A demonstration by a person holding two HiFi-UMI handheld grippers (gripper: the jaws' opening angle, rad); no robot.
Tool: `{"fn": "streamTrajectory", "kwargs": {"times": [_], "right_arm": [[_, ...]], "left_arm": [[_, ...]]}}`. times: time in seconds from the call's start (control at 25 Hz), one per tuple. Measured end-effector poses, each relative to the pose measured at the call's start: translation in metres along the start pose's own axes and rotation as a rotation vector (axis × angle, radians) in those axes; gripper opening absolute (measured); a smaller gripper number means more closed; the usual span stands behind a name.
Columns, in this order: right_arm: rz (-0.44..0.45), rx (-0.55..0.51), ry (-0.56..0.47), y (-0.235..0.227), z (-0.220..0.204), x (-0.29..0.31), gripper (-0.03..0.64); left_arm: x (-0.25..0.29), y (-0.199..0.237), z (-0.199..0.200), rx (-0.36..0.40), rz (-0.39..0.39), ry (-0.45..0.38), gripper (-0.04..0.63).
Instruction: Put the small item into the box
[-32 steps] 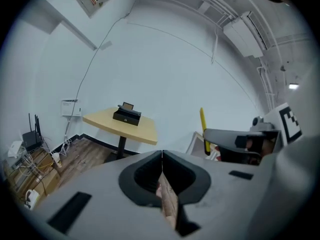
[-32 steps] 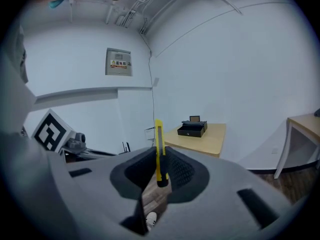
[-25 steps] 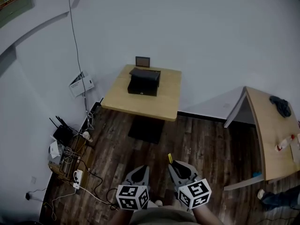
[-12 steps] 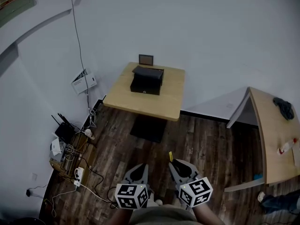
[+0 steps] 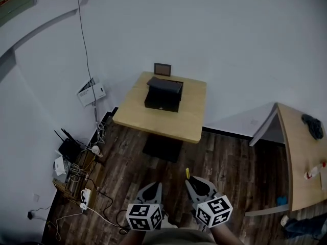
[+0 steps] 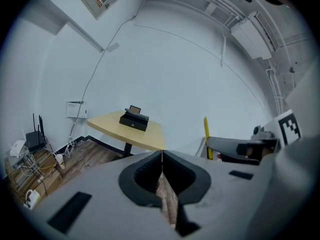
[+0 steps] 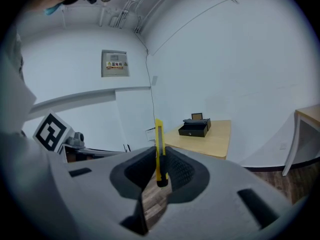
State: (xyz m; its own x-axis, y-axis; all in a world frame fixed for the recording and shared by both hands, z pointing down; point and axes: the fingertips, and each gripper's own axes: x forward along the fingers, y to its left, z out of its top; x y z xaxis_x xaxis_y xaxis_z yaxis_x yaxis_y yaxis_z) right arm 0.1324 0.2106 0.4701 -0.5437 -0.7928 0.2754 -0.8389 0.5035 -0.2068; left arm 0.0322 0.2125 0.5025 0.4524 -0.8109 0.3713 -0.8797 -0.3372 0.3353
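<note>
Two hand-held grippers sit low in the head view, side by side above the dark wood-plank floor.

- Left hand-held gripper: jaws pressed together, nothing between them.
- Right hand-held gripper: pinching a slim yellow utility knife. The knife stands upright, its dark lower end between the pads and its yellow body sticking up past the jaw tips. From the left hand-held gripper it shows just to the right.
- The black rectangular box is straight ahead of both hand-held grippers and well apart from them. It rests on a light wooden tabletop against the white wall. The lid sits on top; I can't tell whether it is fully shut.
- A small dark frame stands upright on the tabletop just behind the box, on its far side from the hand-held grippers.
- Ahead and left of the left hand-held gripper, by the wall: a black router with antennas, a white power strip and loose cables on the floor.
- Right of the right hand-held gripper: a second light wooden table, with clutter too small to identify.
</note>
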Motion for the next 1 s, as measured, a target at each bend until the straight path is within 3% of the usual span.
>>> {"fn": "streamTrajectory", "kwargs": {"times": [0.32, 1.0], "right_arm": [[-0.006, 0.009, -0.002, -0.014, 0.032, 0.073, 0.049], [-0.056, 0.014, -0.008, -0.042, 0.093, 0.206, 0.049]], "left_arm": [[0.041, 0.052, 0.043, -0.017, 0.010, -0.004, 0.003], [0.134, 0.138, 0.123, -0.006, -0.054, 0.023, 0.003]]}}
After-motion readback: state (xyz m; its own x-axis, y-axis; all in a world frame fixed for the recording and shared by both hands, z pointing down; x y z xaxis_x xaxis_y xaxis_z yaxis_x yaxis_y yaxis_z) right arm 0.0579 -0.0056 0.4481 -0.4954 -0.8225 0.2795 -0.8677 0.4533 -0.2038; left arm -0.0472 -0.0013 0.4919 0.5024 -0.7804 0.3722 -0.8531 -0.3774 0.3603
